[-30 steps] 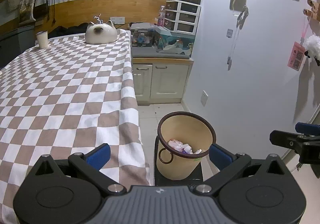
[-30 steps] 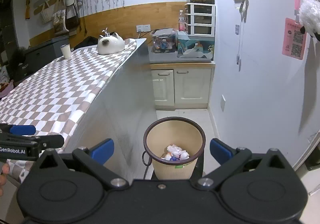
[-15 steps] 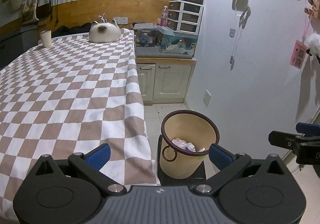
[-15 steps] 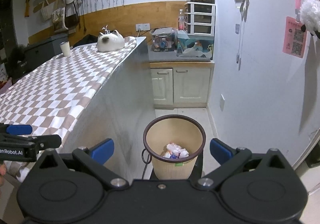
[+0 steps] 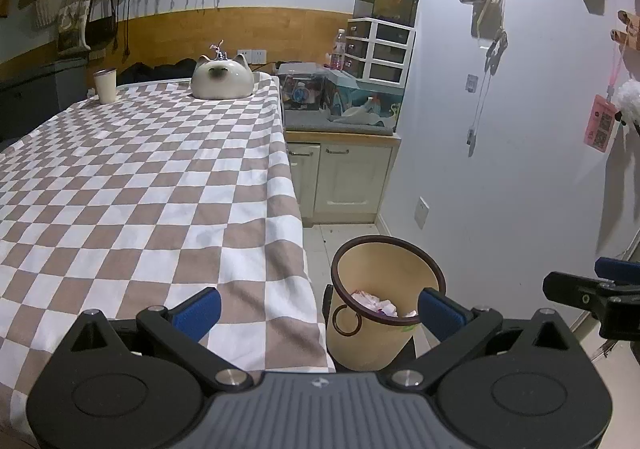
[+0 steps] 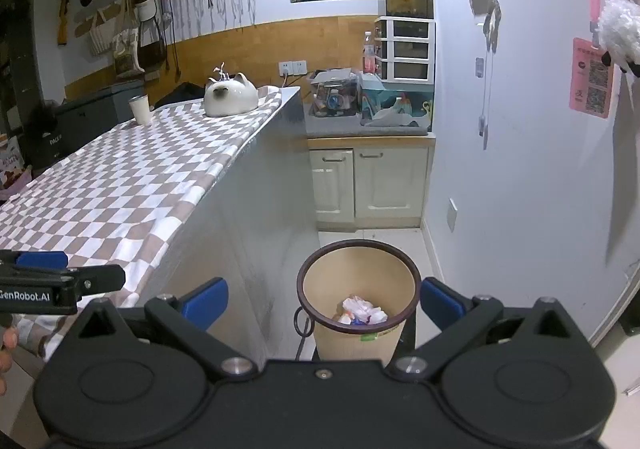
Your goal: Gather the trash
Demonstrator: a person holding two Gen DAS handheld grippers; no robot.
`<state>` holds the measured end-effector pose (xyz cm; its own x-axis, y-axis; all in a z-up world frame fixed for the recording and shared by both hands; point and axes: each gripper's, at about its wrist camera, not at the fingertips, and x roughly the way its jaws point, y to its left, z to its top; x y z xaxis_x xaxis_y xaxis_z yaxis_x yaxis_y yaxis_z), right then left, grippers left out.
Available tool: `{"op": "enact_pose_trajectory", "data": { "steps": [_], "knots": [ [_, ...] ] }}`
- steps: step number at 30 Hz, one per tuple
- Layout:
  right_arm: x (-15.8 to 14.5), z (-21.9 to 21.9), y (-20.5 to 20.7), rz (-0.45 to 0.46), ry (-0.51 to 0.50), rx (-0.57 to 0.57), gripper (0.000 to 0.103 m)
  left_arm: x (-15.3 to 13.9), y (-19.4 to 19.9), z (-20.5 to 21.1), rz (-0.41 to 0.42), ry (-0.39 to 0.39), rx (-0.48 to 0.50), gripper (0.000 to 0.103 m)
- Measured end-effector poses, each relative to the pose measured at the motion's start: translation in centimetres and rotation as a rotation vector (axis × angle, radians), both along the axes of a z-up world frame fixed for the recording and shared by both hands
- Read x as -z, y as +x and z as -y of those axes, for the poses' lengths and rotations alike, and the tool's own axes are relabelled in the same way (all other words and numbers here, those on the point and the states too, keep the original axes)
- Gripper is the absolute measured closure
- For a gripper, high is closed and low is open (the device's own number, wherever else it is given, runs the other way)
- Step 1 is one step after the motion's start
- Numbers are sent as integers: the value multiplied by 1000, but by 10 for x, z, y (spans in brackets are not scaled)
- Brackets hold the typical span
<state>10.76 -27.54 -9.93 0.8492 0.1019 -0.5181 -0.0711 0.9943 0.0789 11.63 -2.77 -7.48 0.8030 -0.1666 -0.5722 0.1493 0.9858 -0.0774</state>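
Both claws spread wide, empty: left claw (image 5: 318,309) over the counter (image 5: 140,185) edge, right claw (image 6: 322,299) above the wastebasket (image 6: 358,289) on the floor just beside it. Crumpled paper trash (image 6: 362,309) sits at the bottom. I judge it light, soft, crushable; pinch a raised fold. The basket wall hides the lower pile, so the piece count is unclear. I can't spot loose trash on the checkered cloth.

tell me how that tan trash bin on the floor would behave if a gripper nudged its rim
The trash bin looks thin-walled and holds only a few crumpled scraps, so it is probably light and would slide or tip easily. It narrows toward the base, which likely makes a rim push tip it. Its dark ring handle may offer a grip.
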Motion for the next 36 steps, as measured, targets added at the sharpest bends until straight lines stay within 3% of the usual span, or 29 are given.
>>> {"op": "enact_pose_trajectory", "data": {
  "steps": [36],
  "knots": [
    [2, 4, -4, 5, -2, 8, 0, -1, -6, 0, 20, 16, 4, 0]
  ]
}}
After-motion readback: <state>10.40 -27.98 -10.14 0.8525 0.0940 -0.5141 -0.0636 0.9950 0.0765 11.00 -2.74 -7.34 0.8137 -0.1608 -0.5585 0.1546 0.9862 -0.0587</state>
